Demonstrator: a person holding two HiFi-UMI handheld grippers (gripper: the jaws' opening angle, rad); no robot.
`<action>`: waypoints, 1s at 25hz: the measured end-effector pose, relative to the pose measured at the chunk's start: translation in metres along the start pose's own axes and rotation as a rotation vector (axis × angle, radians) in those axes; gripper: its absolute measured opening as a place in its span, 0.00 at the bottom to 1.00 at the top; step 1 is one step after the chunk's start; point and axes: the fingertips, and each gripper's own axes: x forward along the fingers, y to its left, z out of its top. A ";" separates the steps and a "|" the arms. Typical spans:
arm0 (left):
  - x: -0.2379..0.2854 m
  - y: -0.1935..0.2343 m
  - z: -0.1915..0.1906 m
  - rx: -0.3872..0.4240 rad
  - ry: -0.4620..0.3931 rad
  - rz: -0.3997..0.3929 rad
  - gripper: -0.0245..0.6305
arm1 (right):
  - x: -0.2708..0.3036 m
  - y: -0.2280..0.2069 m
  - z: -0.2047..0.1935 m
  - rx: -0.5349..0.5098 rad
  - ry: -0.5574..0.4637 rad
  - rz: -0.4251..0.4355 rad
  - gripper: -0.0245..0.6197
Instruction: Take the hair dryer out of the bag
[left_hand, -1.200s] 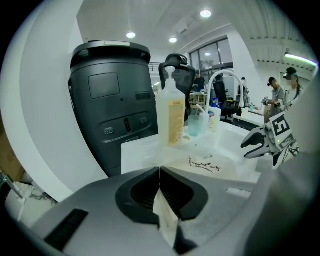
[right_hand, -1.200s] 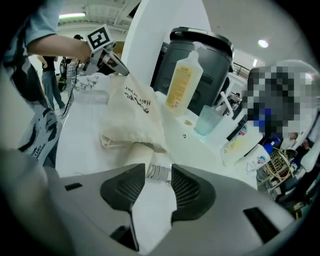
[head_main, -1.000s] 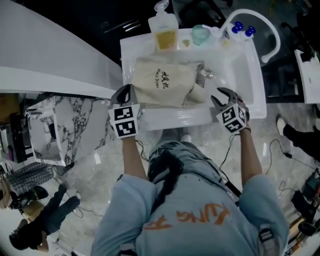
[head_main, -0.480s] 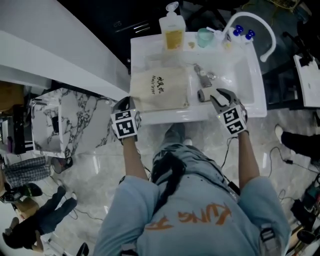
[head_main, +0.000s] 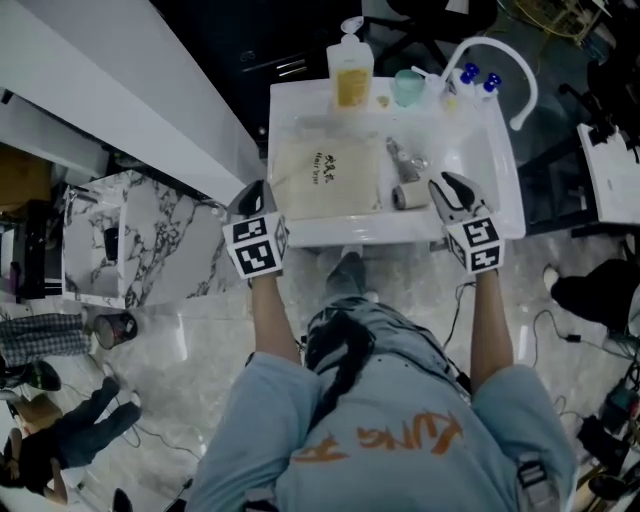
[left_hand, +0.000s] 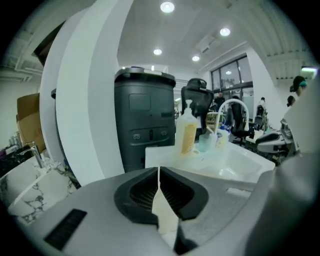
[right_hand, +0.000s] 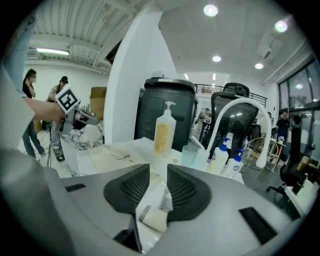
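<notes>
Overhead, the hair dryer (head_main: 409, 195) lies in the white basin (head_main: 470, 150) just right of the flat bag (head_main: 330, 175) and clear of it. Its long axis runs front-to-back, pale round end toward the person.

Left gripper (left_hand: 159, 171) view: jaws together on a sliver of beige bag cloth.

Right gripper (right_hand: 158, 182) view: jaws apart, lately closing, the dryer beyond them ungripped. It is best to square across its barrel before clamping.

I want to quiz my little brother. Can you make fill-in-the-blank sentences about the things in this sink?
1. The hair dryer lies beside the bag, so it is already ___ of it.
2. The liquid in the pump bottle is ___.
3. The two small bottles at the back have ___ caps.

Missing words: out; yellow; blue.
</notes>
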 end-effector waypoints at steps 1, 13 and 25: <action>-0.002 -0.010 0.011 -0.002 -0.035 -0.019 0.05 | -0.004 -0.004 0.007 0.020 -0.028 -0.013 0.19; -0.022 -0.128 0.140 -0.004 -0.374 -0.248 0.04 | -0.052 -0.055 0.101 0.228 -0.343 -0.163 0.03; -0.025 -0.226 0.154 0.032 -0.461 -0.382 0.04 | -0.058 -0.065 0.115 0.390 -0.392 -0.244 0.03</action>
